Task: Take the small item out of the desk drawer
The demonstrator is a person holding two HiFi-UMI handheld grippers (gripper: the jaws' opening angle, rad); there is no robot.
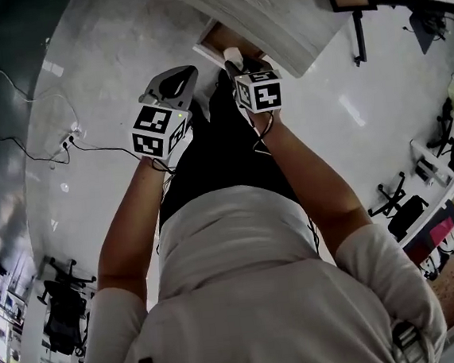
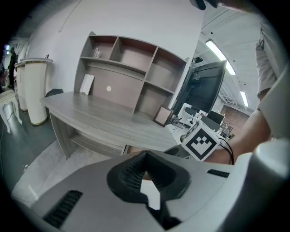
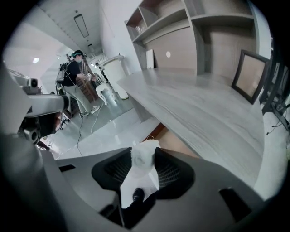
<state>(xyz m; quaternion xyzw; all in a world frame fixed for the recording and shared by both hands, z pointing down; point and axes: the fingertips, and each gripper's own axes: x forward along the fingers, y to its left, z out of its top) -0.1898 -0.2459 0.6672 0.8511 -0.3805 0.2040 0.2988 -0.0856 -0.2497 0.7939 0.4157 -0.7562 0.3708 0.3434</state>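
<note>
The small white item (image 3: pixel 144 159) sits pinched between the dark pads of my right gripper (image 3: pixel 144 153), which is shut on it. In the head view that gripper (image 1: pixel 236 61) hangs in front of the grey desk (image 1: pixel 275 20), and the white item (image 1: pixel 232 55) shows at its tip. The open drawer (image 1: pixel 215 37) lies just beyond, with its brown inside (image 3: pixel 174 140) showing under the desk's edge. My left gripper (image 1: pixel 176 79) hovers to the left over the floor. Its pads meet at the tips with nothing between them (image 2: pixel 145 156).
A shelf unit (image 2: pixel 131 68) and a picture frame (image 2: pixel 161 116) stand on the desk (image 2: pixel 104 115), with a dark monitor (image 2: pixel 204 86) to its right. A white cylinder (image 2: pixel 35 90) stands left of the desk. A power strip with cables (image 1: pixel 67 140) lies on the floor. A person (image 3: pixel 74 77) stands far off.
</note>
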